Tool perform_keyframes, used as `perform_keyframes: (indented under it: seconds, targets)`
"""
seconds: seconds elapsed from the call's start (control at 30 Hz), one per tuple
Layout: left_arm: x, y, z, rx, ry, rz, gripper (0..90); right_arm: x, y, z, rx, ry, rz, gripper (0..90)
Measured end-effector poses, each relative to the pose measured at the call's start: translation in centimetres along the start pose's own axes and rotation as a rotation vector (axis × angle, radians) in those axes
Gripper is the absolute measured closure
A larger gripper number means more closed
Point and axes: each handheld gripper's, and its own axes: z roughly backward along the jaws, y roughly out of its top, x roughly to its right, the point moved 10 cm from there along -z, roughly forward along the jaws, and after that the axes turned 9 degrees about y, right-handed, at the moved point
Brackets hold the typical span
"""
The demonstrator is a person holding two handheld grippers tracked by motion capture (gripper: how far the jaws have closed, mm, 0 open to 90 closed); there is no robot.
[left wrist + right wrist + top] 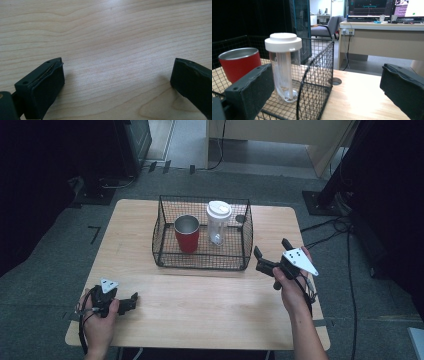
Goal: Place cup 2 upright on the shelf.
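From the high view, a black wire basket (160, 237) sits near the far edge of the wooden worktop (200, 305), around its middle. Inside it stand a red metal cup (187, 234) on the left and a clear tumbler with a white lid (218, 222) on the right, close but apart. The right tongs (270, 254) hover just beside the basket's right wall, jaws spread and holding nothing. The left tongs (131, 301) rest near the near left corner of the worktop, well apart from the basket.

In the left gripper view, the left tongs (117, 75) are released, jaws wide apart over bare wood grain with nothing between them.

In the right gripper view, the right tongs (327, 87) are also released. The tumbler (284, 67) stands upright behind the basket's mesh corner (317, 75), the red cup (239, 62) beyond it.

The likely trouble: the tongs face the tumbler through the side wall, so pushing straight in would snag a jaw on the wire and shove the light basket. Coming over the rim, a jaw could knock the tall, narrow tumbler against the cup, or the smooth clear wall could slip in a loose grip.
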Motion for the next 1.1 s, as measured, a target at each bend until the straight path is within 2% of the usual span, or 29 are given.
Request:
perform_keyframes:
  seconds: [0.33,1.1]
  targets:
    - [0.0,0.0,0.0,-0.001,-0.001,0.0,0.0,1.5,-2.1,2.1,-0.016,-0.028,-0.022,0.0]
    - [0.0,0.0,0.0,-0.001,0.0,-0.002,0.0,5.1,-8.2,7.0,-0.119,-0.118,-0.061,0.0]
